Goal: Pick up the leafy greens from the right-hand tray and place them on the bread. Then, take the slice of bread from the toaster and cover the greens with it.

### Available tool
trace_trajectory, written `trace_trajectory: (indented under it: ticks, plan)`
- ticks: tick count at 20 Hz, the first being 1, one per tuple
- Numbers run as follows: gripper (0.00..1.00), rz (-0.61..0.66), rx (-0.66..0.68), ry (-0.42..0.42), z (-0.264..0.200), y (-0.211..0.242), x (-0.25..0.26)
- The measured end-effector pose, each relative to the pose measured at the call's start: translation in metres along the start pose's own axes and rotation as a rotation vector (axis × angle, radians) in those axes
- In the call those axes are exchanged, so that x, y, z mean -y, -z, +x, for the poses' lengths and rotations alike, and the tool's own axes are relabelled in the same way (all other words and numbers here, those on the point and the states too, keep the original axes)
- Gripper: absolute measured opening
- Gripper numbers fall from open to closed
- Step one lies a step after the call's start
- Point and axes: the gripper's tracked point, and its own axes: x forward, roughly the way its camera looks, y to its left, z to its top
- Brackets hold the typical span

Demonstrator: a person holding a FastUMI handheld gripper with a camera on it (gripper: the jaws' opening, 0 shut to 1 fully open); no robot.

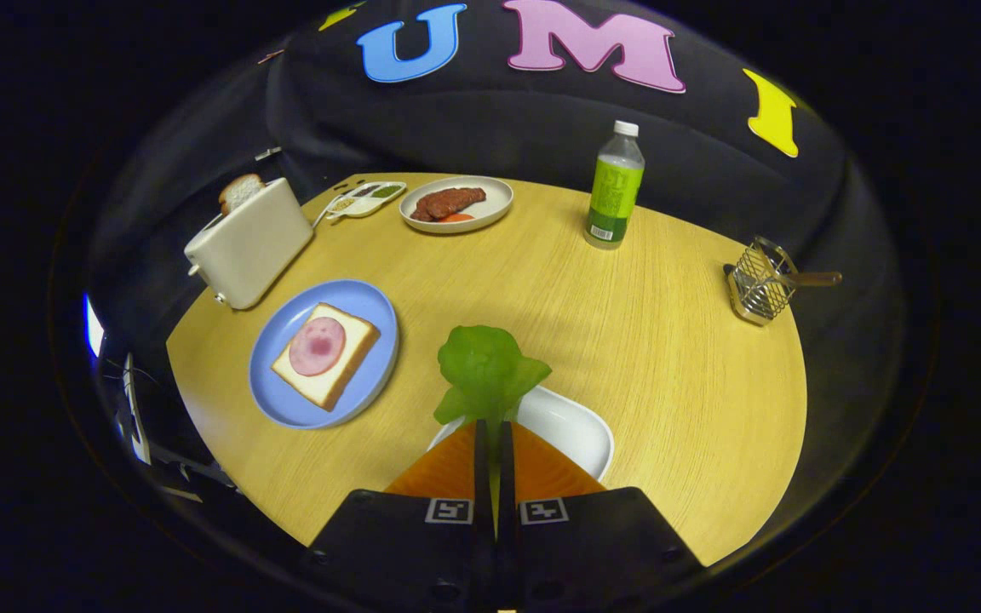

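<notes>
Spreading across the whole scene is a round wood-grain bench (627,340), w/ everything else sitting on it. Biggest item on it is the white toaster (248,243) at the far left, one slice of bread (240,191) sticking up out of its slot. Just nearer than the toaster is a blue plate (286,400) carrying a second bread slice (346,362) lying flat, a round of pink ham (317,346) on top. White tray (571,426) sits right ahead of the tongs (490,438), partly hidden behind them. Tongs are closed nearly all the way, both fingers pinching the stem end of the leafy greens (486,362); the leaf stands up beyond the fingertips, over the tray's far-left edge, to the right of the blue plate & apart from it. Far side: an oval plate (495,209) w/ reddish-brown meat pieces (450,203), and left of it a small divided dish (367,200) w/ seasonings. A green-label bottle (616,187) w/ white cap stands upright further right. Wire basket (761,281) w/ a wooden handle is at the far-right bench edge.
</notes>
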Motion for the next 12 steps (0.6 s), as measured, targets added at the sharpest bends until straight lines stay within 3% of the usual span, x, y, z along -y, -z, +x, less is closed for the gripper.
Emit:
trace_trajectory:
  ticks: [6,12]
  plan:
    - [0.05,-0.011,0.068,-0.112,-0.002,-0.050,-0.076]
    - [0.05,-0.067,0.045,-0.197,0.022,-0.065,-0.142]
